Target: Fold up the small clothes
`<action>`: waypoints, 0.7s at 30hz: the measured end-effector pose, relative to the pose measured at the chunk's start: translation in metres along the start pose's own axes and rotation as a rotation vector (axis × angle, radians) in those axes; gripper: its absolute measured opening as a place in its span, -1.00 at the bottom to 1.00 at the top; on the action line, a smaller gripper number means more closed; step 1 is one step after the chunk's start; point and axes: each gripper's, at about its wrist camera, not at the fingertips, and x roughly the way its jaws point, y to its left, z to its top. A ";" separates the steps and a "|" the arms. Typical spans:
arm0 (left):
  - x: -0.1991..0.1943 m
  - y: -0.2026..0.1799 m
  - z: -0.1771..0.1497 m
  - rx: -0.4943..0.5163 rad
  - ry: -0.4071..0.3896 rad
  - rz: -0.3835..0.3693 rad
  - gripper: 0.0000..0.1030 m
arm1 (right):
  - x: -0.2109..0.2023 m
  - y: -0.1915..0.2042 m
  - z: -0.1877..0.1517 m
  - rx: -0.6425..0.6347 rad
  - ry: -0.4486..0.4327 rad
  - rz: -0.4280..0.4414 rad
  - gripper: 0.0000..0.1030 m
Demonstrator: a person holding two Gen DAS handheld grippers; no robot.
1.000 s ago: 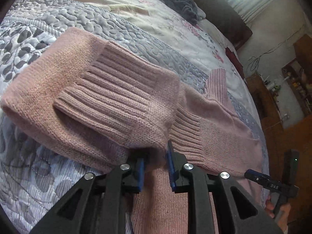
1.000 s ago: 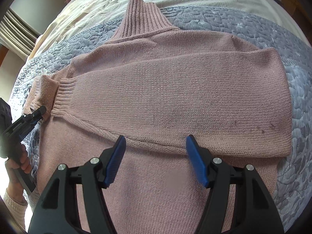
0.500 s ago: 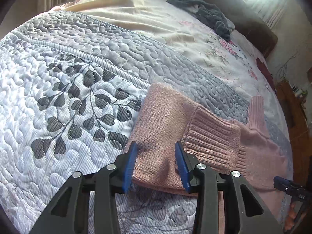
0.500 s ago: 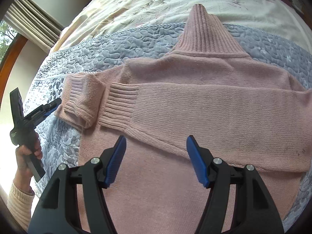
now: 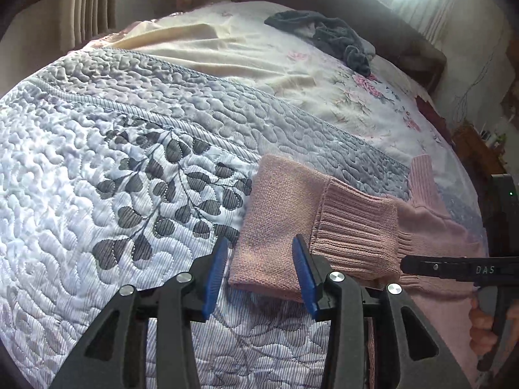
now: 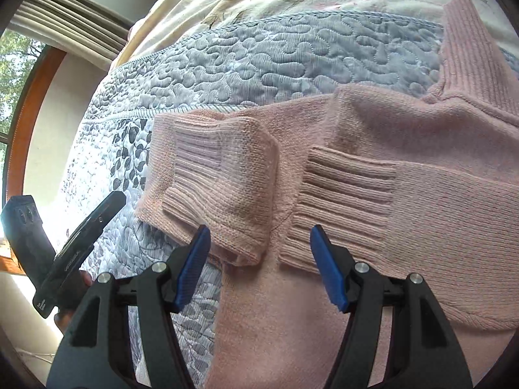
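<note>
- pink knit sweater (image 6: 405,162) spread flat on a grey-blue quilted bedspread (image 5: 129,149), neck end pointing away up the bed, both sleeves already crossed over the body.
- left gripper (image 5: 256,275) empty, blue pads wide apart, poised just short of the doubled-back sleeve fold (image 5: 275,227) at the sweater's outer edge.
- right gripper (image 6: 259,265) also spread wide and gripping nothing, hovering over the gap between the two ribbed cuffs (image 6: 340,201).
- likely step in hand: tidying the folded-back sleeve before folding the body; judged best done by pinching through both layers near the fold's edge, so the top cuff does not slide off.
- worth keeping both grips level and lifting low, since a soft, thick knit sags and drags across puffy quilting.
- fabric: fine stockinette on the body, deep vertical ribbing on cuffs and tall collar (image 6: 467,48); limp, slightly fuzzy, rounded at the folds.
- bedspread: bumpy stitched pebbling with dark leaf motifs, floral sheet (image 5: 324,74) beyond, a dark crumpled garment (image 5: 327,35) well apart.
</note>
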 end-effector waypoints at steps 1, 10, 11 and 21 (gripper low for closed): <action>-0.002 0.002 0.000 0.000 0.003 0.002 -0.19 | 0.007 0.003 0.002 -0.001 0.010 0.003 0.23; -0.006 -0.002 -0.002 -0.007 0.004 -0.014 -0.19 | 0.002 0.009 -0.009 -0.068 -0.002 -0.011 -0.74; -0.006 -0.005 -0.002 -0.006 0.003 -0.020 -0.19 | -0.010 0.008 -0.012 -0.080 -0.026 -0.012 -0.74; 0.012 -0.068 -0.009 0.048 0.025 -0.079 -0.18 | -0.118 -0.060 -0.035 -0.058 -0.179 -0.111 -0.75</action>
